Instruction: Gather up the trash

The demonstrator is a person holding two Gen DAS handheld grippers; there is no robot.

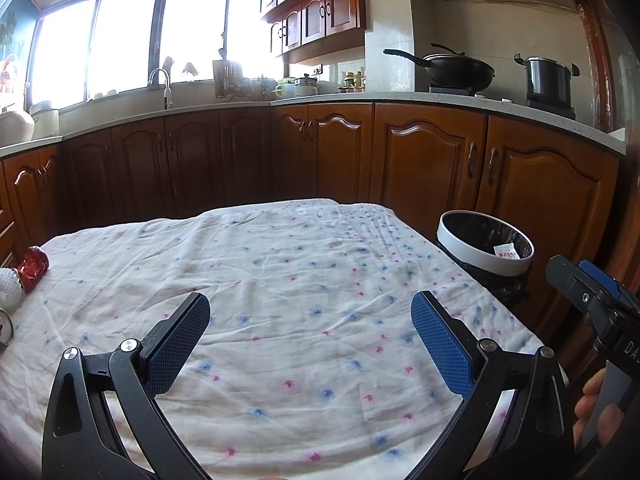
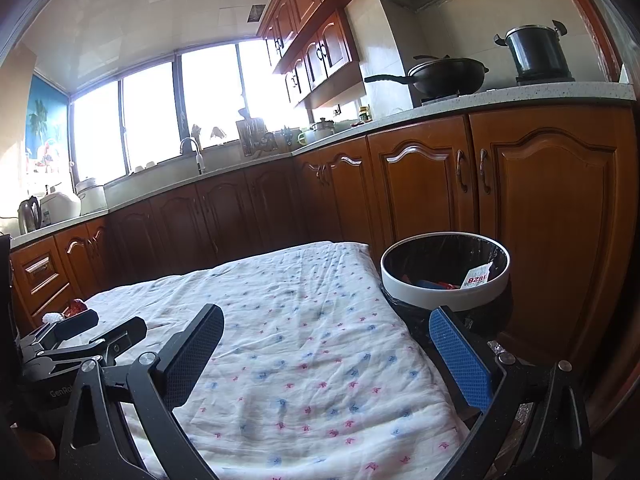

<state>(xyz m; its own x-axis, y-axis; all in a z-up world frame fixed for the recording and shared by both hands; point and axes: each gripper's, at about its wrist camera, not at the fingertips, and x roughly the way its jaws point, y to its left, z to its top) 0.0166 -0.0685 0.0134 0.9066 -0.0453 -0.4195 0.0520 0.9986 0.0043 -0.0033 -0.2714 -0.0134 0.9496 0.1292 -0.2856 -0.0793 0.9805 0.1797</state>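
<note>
Left wrist view: left gripper [image 1: 310, 344] spread wide, empty, over the floral cloth [image 1: 280, 280]. Red crumpled wrapper [image 1: 34, 268] at frame's left edge; bin [image 1: 484, 248] right.

Right wrist view: right gripper [image 2: 326, 360] released, empty, bin [image 2: 444, 270] just ahead. Between pickups, likely; next move calls for reaching left to the wrapper.

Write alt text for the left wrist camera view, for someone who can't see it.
The open left gripper hovers empty over a table covered by a white floral cloth. A crumpled red wrapper and a white spiky ball lie at the cloth's far left edge; a white-rimmed trash bin with a black liner stands off its right side, before wooden kitchen cabinets.
</note>
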